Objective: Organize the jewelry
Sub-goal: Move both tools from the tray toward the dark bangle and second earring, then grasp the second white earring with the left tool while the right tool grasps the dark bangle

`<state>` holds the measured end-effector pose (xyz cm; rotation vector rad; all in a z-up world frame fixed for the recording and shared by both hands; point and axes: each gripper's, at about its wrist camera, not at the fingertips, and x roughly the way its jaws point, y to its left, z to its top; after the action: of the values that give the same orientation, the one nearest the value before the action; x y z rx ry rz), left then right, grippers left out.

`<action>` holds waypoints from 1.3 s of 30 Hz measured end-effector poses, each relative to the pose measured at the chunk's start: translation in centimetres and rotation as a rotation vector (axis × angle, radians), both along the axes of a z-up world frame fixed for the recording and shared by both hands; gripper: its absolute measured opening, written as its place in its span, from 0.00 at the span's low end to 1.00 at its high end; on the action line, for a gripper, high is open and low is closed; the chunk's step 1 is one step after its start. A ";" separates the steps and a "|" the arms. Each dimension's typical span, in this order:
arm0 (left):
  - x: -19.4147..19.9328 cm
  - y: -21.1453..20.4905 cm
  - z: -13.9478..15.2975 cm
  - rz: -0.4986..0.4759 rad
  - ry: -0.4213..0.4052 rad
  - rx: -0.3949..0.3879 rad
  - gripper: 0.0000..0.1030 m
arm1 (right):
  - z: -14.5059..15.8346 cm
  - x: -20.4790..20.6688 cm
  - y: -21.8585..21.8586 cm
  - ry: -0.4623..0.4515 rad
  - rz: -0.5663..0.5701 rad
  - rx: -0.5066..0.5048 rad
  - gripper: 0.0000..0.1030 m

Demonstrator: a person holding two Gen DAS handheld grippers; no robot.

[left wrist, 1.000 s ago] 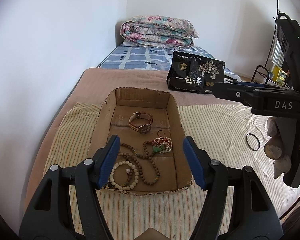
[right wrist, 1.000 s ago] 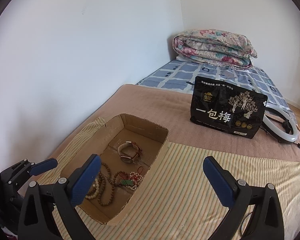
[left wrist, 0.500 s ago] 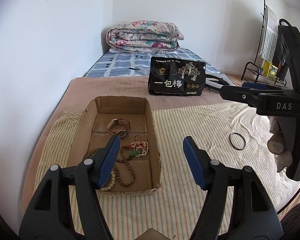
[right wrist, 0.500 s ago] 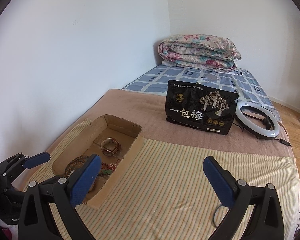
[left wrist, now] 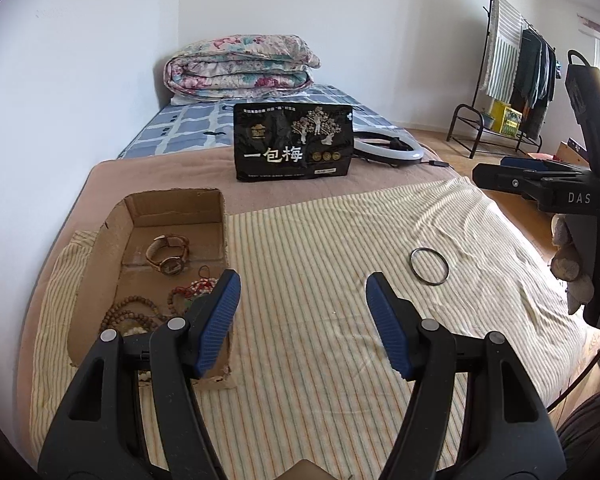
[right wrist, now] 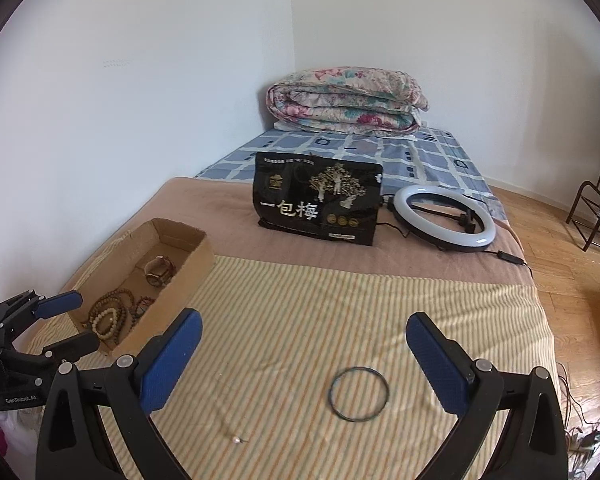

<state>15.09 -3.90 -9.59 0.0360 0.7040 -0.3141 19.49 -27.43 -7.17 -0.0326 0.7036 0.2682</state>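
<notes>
A cardboard tray [left wrist: 116, 236] [right wrist: 192, 258] sits at the left on the striped cloth. It holds a brown-strap watch [left wrist: 168, 254] [right wrist: 159, 270], dark wooden bead strands [left wrist: 130, 312] [right wrist: 114, 306], a pale bead bracelet [right wrist: 107, 322] and a red and white bead piece [left wrist: 194, 290]. A thin dark bangle [left wrist: 429, 267] [right wrist: 359, 394] lies on the cloth at the right. A small pearl piece on a thin chain [right wrist: 236, 439] lies near the front. My left gripper [left wrist: 300, 320] is open and empty beside the tray. My right gripper [right wrist: 300, 356] is open and empty, just behind the bangle.
A black snack bag [left wrist: 294, 148] [right wrist: 318, 202] stands behind the cloth, a ring light [right wrist: 444, 216] to its right. A folded floral quilt [right wrist: 346, 100] lies at the bed's far end. A clothes rack [left wrist: 512, 80] stands at the right; the wall runs along the left.
Both grippers have swung right, away from the tray. The bangle and the pearl piece have come into the right wrist view. Both stay open.
</notes>
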 end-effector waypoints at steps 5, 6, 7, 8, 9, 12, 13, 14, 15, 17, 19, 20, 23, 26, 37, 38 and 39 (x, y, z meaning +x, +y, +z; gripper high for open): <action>-0.3 -2.3 -1.1 -0.058 0.023 -0.003 0.65 | -1.8 -0.4 -3.5 0.031 -0.054 -0.005 1.00; -0.4 -2.8 -1.3 -0.068 0.028 -0.001 0.65 | -2.2 -0.5 -4.1 0.038 -0.064 -0.004 1.00; -0.5 -3.3 -1.6 -0.078 0.033 0.002 0.65 | -2.7 -0.5 -4.6 0.045 -0.073 -0.002 1.00; -0.6 -3.8 -1.9 -0.091 0.038 0.006 0.65 | -3.2 -0.5 -5.0 0.051 -0.080 0.000 1.00; -0.7 -4.2 -2.2 -0.101 0.042 0.010 0.65 | -3.6 -0.5 -5.4 0.057 -0.086 0.001 1.00; -0.8 -5.2 -3.1 -0.119 0.061 0.019 0.65 | -5.0 -0.4 -6.1 0.074 -0.094 0.006 1.00; -0.8 -5.5 -3.5 -0.123 0.068 0.020 0.65 | -5.4 -0.3 -6.3 0.079 -0.094 0.008 1.00; -0.8 -5.8 -3.8 -0.128 0.074 0.020 0.65 | -5.9 -0.3 -6.5 0.085 -0.094 0.009 1.00; -0.8 -6.0 -4.1 -0.132 0.080 0.022 0.65 | -6.3 -0.2 -6.6 0.091 -0.093 0.009 1.00; -0.8 -6.6 -4.7 -0.142 0.089 0.024 0.64 | -7.2 0.0 -6.7 0.102 -0.092 0.007 1.00; -0.6 -7.1 -5.6 -0.155 0.106 0.027 0.55 | -8.0 0.1 -6.8 0.112 -0.091 0.009 1.00; -0.6 -7.4 -6.0 -0.163 0.116 0.032 0.53 | -8.4 0.2 -6.8 0.117 -0.090 0.012 1.00; -0.5 -8.4 -7.3 -0.189 0.137 0.043 0.45 | -9.6 0.6 -7.0 0.133 -0.094 0.026 1.00; -0.5 -9.2 -8.6 -0.218 0.162 0.046 0.37 | -10.9 1.0 -7.0 0.153 -0.088 0.033 1.00; -0.1 -10.8 -11.8 -0.282 0.212 0.084 0.22 | -13.9 2.8 -5.8 0.198 -0.058 0.027 1.00; 0.0 -10.9 -12.0 -0.281 0.214 0.090 0.21 | -14.1 3.0 -5.6 0.201 -0.055 0.025 1.00; 0.0 -10.9 -12.1 -0.282 0.217 0.091 0.20 | -14.2 3.1 -5.5 0.205 -0.052 0.022 1.00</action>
<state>15.10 -14.84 -21.73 0.1916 0.9300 -0.5618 22.63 -32.93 -21.38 0.0342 0.9034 0.2309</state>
